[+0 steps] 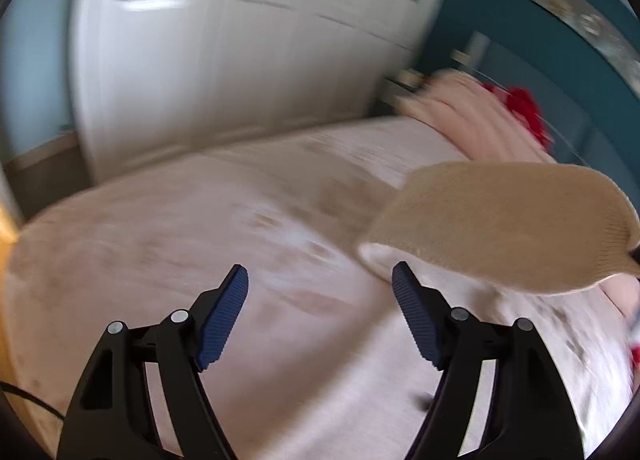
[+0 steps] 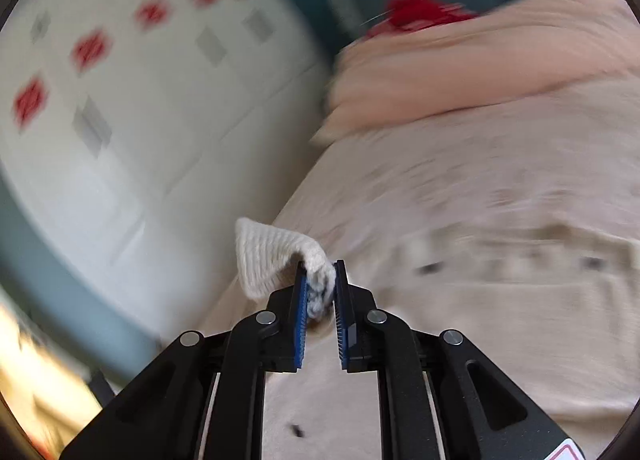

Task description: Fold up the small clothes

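the right gripper [image 2: 322,288] clenches the knit garment [image 1: 500,224] lifted above the bed [image 1: 200,244], seemingly to reposition it, while the left gripper [image 1: 320,284] gapes released beside it.

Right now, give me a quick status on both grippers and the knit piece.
Left gripper open, empty, over the bed. Right gripper shut on the knit piece, lifted. Pink blanket heaped at bed's far end.

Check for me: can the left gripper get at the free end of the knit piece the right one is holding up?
Probably yes. The left gripper is open and empty, and the knit piece hangs just beyond its right finger with nothing between them.
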A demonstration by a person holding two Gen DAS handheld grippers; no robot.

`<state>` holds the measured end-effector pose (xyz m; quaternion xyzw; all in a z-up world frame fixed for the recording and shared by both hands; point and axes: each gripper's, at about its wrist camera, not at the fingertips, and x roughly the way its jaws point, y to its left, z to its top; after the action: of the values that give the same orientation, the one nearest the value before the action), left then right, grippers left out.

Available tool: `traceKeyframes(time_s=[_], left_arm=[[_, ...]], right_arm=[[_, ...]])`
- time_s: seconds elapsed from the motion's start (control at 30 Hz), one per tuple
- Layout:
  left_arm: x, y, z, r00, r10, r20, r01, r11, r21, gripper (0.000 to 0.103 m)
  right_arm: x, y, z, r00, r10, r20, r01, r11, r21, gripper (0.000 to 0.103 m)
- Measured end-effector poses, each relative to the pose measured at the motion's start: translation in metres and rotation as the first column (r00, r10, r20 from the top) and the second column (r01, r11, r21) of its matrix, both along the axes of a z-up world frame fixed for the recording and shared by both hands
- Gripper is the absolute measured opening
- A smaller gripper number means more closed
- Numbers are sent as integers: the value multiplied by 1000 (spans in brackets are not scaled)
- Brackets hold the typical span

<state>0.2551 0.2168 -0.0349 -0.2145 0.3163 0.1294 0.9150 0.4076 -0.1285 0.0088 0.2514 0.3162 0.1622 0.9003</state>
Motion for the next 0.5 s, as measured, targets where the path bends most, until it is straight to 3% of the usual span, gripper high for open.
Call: traceKeyframes(time_s=[0.1,0.17,0.27,0.33,0.4,0.47,0.5], left_arm=[[6,-33,-3,990,-138,12,138,988,-67,77],[12,-53,-8,981,-193,9,192,975,-115,78],[23,-81,-18,962,-271,-7,266,947,-180,78],[32,-96,-27,956,-293,-13,285,936,-207,78],[42,-106,-35,952,-303,-38,288,932,-218,78],[50,-112,-42,951,-303,-57,284,934,-216,78],[52,-115,-47,953,-296,-63,276,935,-221,78]], right_arm=[[-30,-88,-7,977,-205,-54,201,977,-73,11],[-49,-145,-41,931,-339,-137,319,936,-145,14],[-61,-190,-96,880,-391,-268,351,918,-187,17],[-68,-210,-127,848,-406,-341,371,914,-166,17],[-83,-218,-131,857,-396,-329,390,917,-86,21],[-97,-221,-127,869,-398,-294,399,915,-59,48],[-100,-221,-125,877,-397,-272,396,916,-61,52]])
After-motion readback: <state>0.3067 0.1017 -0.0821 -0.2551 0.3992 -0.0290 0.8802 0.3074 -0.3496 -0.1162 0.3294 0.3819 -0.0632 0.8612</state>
